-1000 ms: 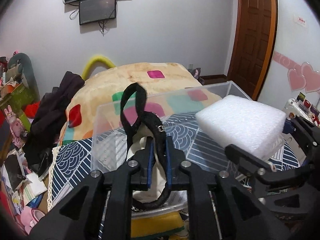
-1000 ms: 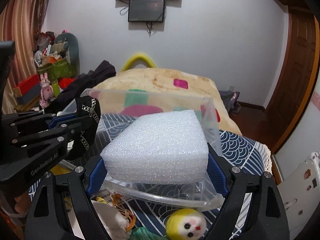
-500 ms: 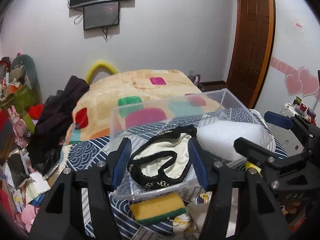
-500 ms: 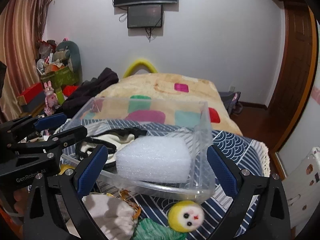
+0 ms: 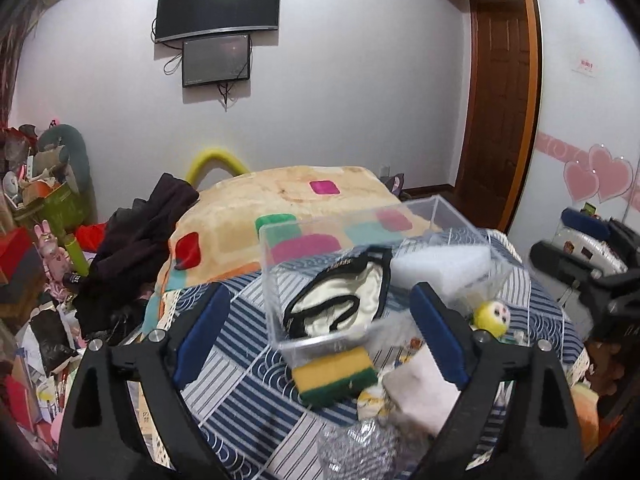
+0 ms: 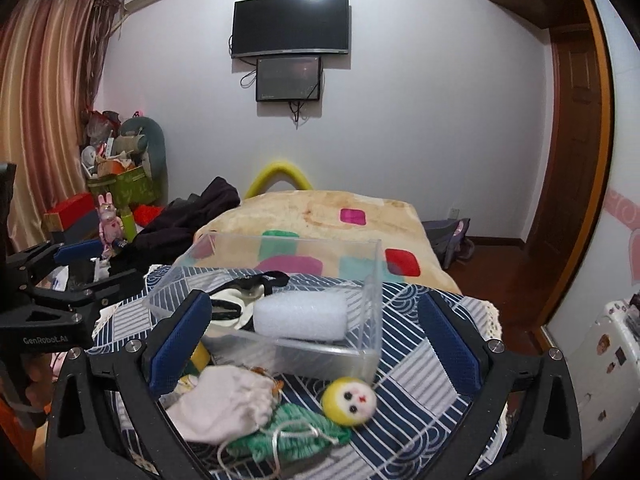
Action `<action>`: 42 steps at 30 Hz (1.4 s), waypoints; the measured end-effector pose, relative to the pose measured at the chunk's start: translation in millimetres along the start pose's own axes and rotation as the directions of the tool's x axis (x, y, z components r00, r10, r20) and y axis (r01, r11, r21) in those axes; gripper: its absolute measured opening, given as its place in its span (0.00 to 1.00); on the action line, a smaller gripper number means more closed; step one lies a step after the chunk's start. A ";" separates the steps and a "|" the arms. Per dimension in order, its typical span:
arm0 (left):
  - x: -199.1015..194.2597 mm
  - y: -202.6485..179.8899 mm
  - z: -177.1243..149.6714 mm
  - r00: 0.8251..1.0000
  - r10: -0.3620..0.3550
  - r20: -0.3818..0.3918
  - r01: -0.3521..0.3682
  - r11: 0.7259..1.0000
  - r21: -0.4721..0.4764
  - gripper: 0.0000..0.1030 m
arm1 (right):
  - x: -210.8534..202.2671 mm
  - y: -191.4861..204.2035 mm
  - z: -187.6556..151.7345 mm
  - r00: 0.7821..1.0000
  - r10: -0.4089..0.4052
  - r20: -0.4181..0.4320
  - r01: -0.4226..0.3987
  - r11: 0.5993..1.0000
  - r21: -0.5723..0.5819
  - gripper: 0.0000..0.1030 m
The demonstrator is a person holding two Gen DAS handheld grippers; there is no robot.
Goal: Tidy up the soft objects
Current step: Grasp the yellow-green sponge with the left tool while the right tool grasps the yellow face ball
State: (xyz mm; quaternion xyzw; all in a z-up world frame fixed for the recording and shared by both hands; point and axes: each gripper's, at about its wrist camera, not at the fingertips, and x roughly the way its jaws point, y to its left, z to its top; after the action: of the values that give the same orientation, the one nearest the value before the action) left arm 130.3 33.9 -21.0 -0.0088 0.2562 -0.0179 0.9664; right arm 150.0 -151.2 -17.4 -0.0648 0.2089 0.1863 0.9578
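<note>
Left wrist view: left gripper jaws spread wide, empty; right gripper likewise. Foam block and cloth bag lie inside the clear bin.

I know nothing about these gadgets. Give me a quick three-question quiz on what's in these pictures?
1. True or false: the white foam block lies inside the clear box.
2. Which sits outside the box: A) the black-trimmed cloth bag, B) the yellow-green sponge?
3. Fill in: the left gripper and right gripper both have jaws that are ____.

Key: 1 true; 2 B; 3 open.
</note>
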 end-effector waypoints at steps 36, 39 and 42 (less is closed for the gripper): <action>72.9 -7.3 -80.2 0.978 -0.072 -0.197 0.058 0.996 -0.075 0.61 | 58.3 -26.2 -81.3 0.965 0.024 -0.262 0.007 0.993 0.119 0.41; 66.6 -4.9 -79.5 0.980 -0.070 -0.187 0.056 0.995 -0.081 0.61 | 50.1 -26.3 -80.7 0.970 0.013 -0.242 0.014 0.994 0.108 0.41; 55.2 -1.9 -77.3 0.984 -0.067 -0.165 0.052 0.995 -0.091 0.61 | 38.6 -23.7 -78.7 0.976 -0.001 -0.216 0.023 0.995 0.096 0.41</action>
State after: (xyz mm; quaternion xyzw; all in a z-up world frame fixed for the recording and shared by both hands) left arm 139.8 29.2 -115.4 -0.0565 0.3371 -0.0363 0.9391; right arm 162.0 -176.3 -103.8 -0.0388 0.3202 0.1618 0.9326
